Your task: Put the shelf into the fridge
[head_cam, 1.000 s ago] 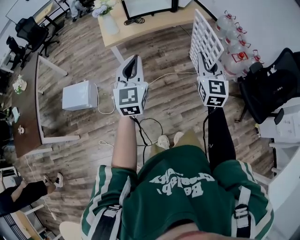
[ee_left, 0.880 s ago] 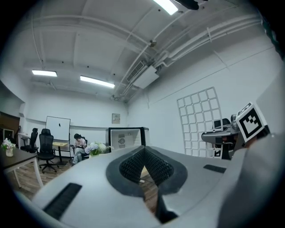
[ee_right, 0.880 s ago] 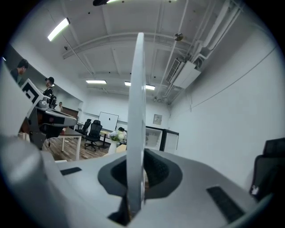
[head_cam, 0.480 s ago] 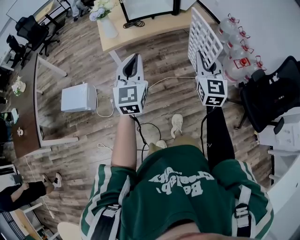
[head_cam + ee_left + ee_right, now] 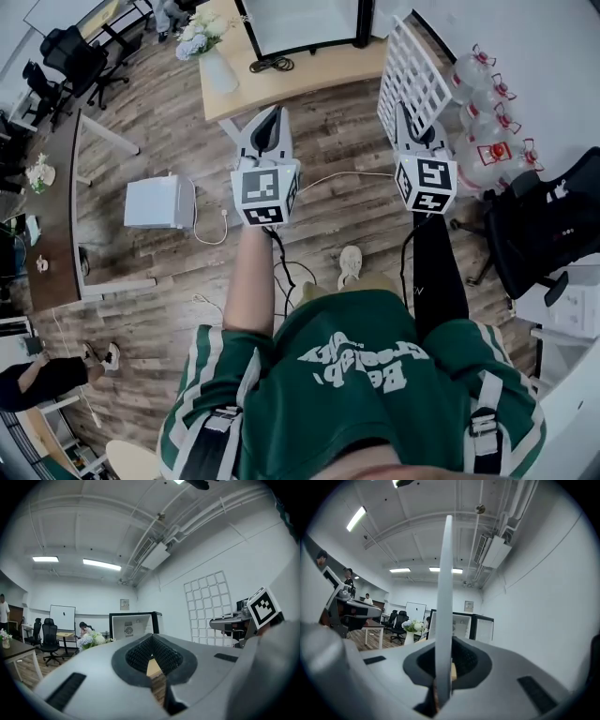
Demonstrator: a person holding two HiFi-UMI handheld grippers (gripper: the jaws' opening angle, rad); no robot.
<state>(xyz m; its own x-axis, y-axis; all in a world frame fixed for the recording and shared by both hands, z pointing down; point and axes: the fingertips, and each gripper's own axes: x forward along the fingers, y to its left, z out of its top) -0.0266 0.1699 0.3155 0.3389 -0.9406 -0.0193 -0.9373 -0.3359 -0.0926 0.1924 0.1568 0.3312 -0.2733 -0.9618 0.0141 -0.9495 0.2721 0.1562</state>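
Note:
My right gripper is shut on the edge of the white wire-grid shelf, which it carries upright and edge-on at chest height. In the right gripper view the shelf runs as a thin white strip up from the jaws. My left gripper is shut and holds nothing. It travels beside the right one. The small black fridge stands open on the wooden table ahead, its white inside showing. From the left gripper view the shelf shows at the right.
The wooden table also carries a vase of flowers. A white box and cables lie on the floor to the left. Water jugs and a black chair stand to the right. A dark desk lines the left side.
Both grippers have moved forward toward the table and fridge as the person walks. The shelf stays in the right gripper; the fridge now looks nearer.

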